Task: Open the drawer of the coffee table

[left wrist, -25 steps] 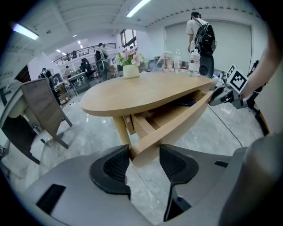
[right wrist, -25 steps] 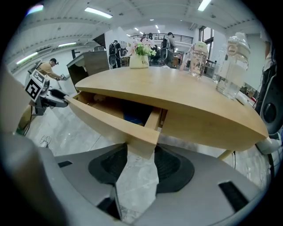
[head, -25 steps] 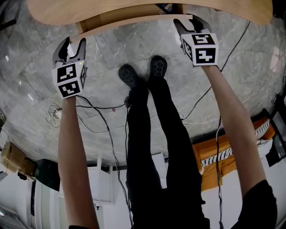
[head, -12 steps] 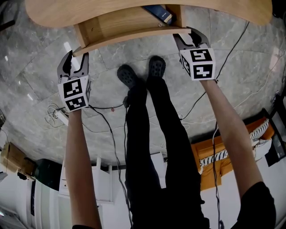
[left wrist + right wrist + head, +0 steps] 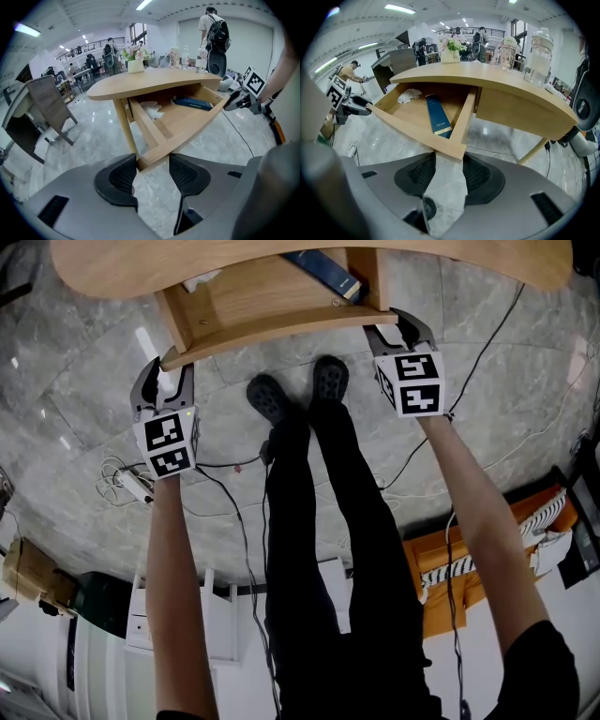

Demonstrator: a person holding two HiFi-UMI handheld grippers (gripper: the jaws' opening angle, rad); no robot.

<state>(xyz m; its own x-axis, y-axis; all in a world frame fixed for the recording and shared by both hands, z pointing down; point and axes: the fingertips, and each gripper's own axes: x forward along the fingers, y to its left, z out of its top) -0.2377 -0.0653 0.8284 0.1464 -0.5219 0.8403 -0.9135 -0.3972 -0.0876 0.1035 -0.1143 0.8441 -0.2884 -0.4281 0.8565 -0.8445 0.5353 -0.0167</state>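
Observation:
The wooden coffee table [image 5: 112,268] has its drawer [image 5: 262,310] pulled partway out toward me. A blue book [image 5: 323,270] and a white cloth [image 5: 200,279] lie inside it. My left gripper [image 5: 164,371] is shut on the left corner of the drawer front [image 5: 187,136], which sits between its pads [image 5: 119,176]. At the opposite end of the drawer front [image 5: 412,131], my right gripper [image 5: 398,324] is closed over the right corner. In the right gripper view the book [image 5: 437,117] lies just behind the right gripper [image 5: 449,161].
My shoes [image 5: 272,399] stand on the marble floor right under the drawer. Cables [image 5: 122,474] trail across the floor at left. Bottles [image 5: 536,49] and a flower pot [image 5: 451,51] stand on the tabletop. A chair [image 5: 47,108] is left of the table, a person [image 5: 213,33] beyond it.
The drawer has slid further out from under the tabletop toward me, with both grippers moving along on its corners. More of the book and the cloth inside now show.

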